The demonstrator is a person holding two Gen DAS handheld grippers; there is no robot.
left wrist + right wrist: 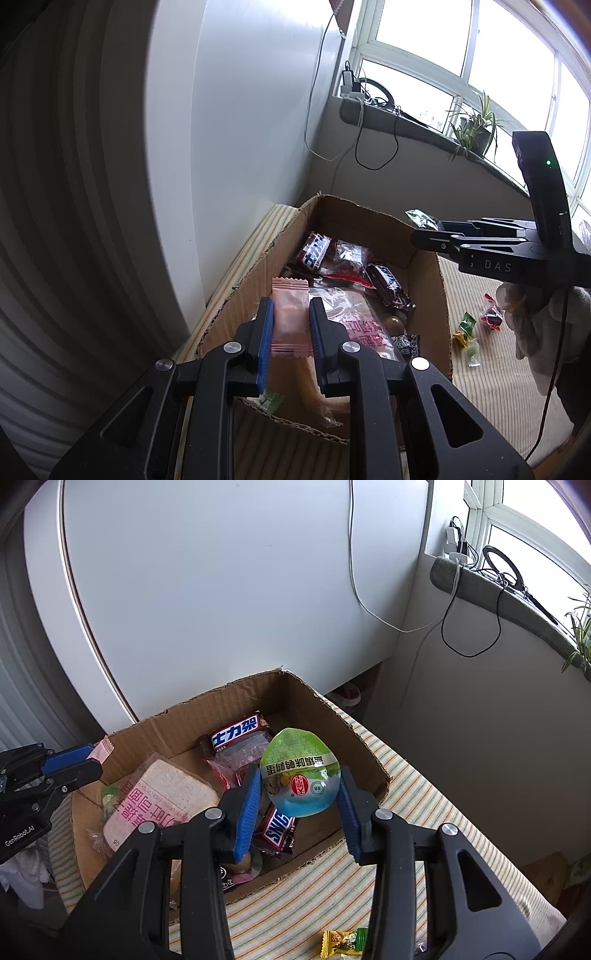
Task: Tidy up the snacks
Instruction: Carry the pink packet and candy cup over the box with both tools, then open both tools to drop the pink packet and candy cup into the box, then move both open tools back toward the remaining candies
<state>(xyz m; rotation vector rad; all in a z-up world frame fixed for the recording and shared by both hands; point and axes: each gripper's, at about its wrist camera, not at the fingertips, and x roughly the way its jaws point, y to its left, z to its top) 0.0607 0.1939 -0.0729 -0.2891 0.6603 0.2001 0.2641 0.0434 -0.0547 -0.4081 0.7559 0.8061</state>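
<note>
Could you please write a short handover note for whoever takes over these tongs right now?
Left tongs: shut on a pink rectangular snack sachet, held above the near end of the open brown cardboard box.
Right tongs: shut on a round green-lidded sealed snack cup, held over the box.
Done: in the box lie a bagged white bread loaf, two dark chocolate bars and a clear red-edged packet.
Left: release both held snacks into the box, then collect the small wrapped candies loose on the striped cloth.

Potted plant (474,129) and tangled cables (373,96) on the windowsill (406,127), striped cloth (417,786) below.
</note>
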